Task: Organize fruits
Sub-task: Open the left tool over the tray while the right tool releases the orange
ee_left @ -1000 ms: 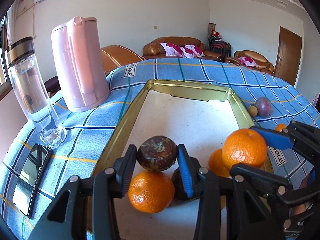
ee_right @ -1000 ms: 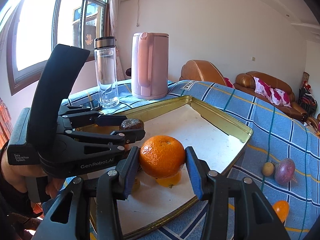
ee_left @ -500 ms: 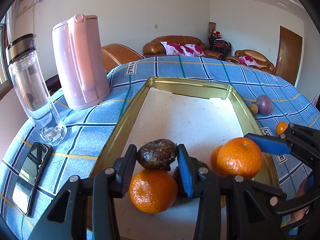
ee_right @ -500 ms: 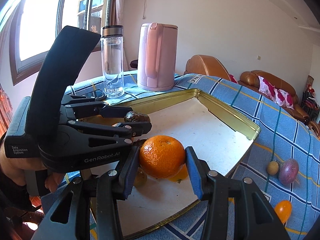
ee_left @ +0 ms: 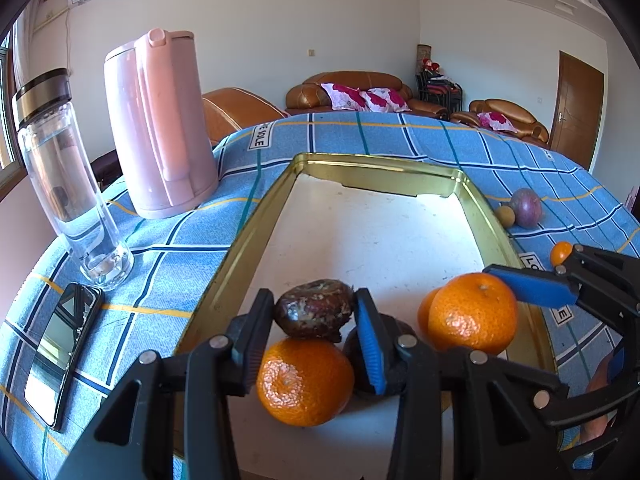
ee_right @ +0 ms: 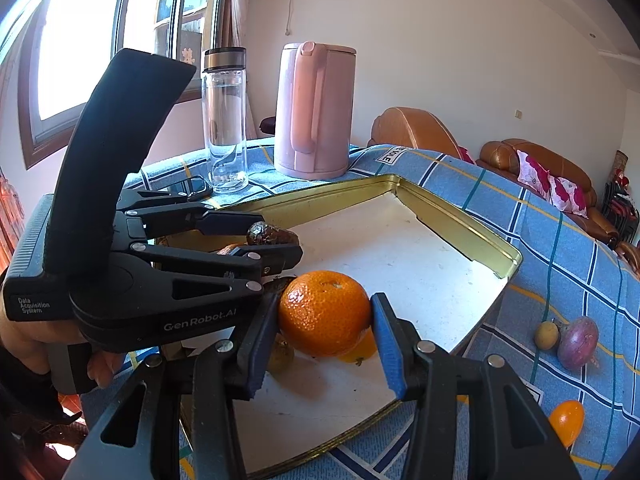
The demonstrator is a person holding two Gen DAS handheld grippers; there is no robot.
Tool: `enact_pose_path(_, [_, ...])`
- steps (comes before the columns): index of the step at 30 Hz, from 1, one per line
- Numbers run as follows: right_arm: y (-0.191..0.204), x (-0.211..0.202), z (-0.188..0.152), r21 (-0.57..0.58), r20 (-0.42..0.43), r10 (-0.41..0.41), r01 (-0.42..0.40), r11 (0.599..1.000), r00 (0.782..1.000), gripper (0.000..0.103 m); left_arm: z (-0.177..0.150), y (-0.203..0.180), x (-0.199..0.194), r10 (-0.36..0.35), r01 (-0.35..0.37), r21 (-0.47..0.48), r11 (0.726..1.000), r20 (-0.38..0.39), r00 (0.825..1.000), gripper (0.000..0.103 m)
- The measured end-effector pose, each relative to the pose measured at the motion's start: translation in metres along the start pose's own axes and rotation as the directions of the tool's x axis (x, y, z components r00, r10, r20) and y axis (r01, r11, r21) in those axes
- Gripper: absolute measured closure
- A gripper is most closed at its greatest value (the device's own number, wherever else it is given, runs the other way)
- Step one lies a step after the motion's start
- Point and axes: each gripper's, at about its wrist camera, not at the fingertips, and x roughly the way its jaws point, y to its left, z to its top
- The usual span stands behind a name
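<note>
A gold-rimmed tray [ee_left: 256, 216] with a white floor lies on the blue checked cloth. My left gripper [ee_left: 314, 312] is shut on a dark wrinkled passion fruit [ee_left: 314, 312], held low over the tray's near end, just above an orange [ee_left: 304, 382] and a dark fruit [ee_left: 360, 364] lying in the tray. My right gripper [ee_right: 324, 320] is shut on an orange [ee_right: 324, 312] low over the same end, above another orange [ee_right: 360, 350]. The left gripper also shows in the right wrist view [ee_right: 276, 244].
Outside the tray lie a purple passion fruit [ee_left: 526, 207], a small yellow fruit [ee_left: 505, 216] and a small orange fruit [ee_left: 560, 252]. A pink kettle [ee_left: 160, 120], a glass bottle [ee_left: 68, 176] and a phone [ee_left: 60, 352] stand left of the tray.
Both grippers have sunk lower toward the tray floor with their fruits still held. The passion fruit now sits just above the lying orange.
</note>
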Motion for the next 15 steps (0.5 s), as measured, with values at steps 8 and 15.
enact_pose_path(8, [-0.0014, -0.0002, -0.0002, 0.004, 0.004, -0.006, 0.006, 1.000, 1.000, 0.049, -0.0010, -0.0001, -0.0036, 0.001, -0.001, -0.007, 1.000, 0.009, 1.000, 0.059])
enact_pose_path(15, [-0.0022, -0.0022, -0.0008, 0.007, 0.013, -0.011, 0.011, 1.000, 1.000, 0.045, -0.0020, 0.0020, -0.0075, 0.016, -0.016, -0.015, 1.000, 0.018, 1.000, 0.053])
